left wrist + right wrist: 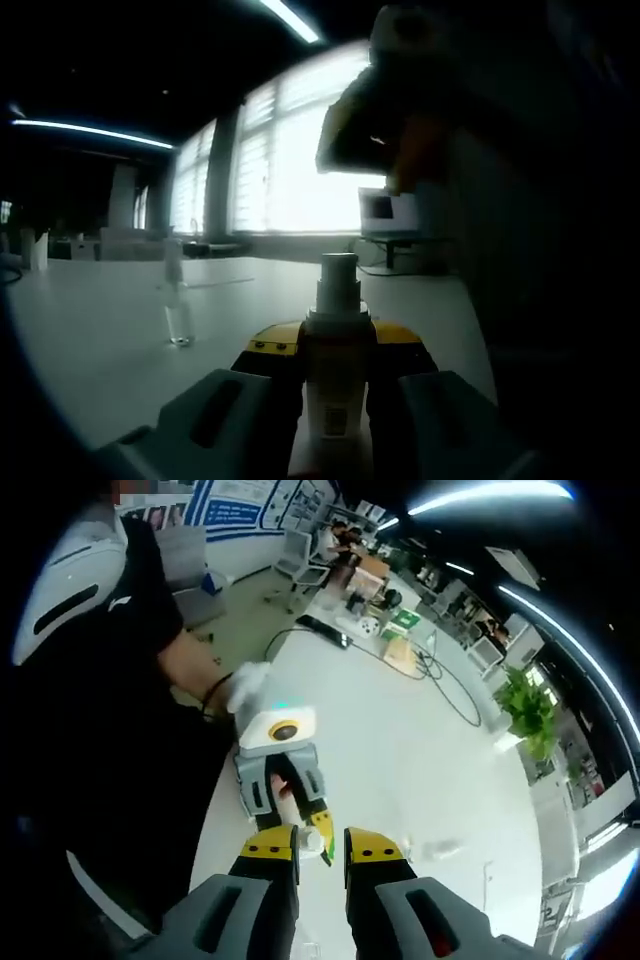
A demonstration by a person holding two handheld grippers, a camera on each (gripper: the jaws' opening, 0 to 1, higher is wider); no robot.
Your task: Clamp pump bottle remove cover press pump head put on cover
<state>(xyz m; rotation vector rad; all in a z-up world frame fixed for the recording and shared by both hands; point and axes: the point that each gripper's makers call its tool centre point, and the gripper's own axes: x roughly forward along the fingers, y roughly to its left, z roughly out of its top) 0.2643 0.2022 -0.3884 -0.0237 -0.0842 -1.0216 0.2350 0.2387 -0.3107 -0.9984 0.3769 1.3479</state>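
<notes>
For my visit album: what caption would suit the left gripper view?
Left gripper clamps a white pump bottle upright above a white table, its clear cover standing apart.

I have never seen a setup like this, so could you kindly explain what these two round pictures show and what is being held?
A person holds a two-jaw gripper in each hand, and a camera rides on each. The left gripper view looks along the left gripper, whose jaws clamp a pump bottle with its pump head bare. A clear cover stands apart on the white table. The right gripper view looks down: the right gripper, jaws slightly apart, hangs just over the bottle top, and the left gripper comes in beyond it, held by a gloved hand.
</notes>
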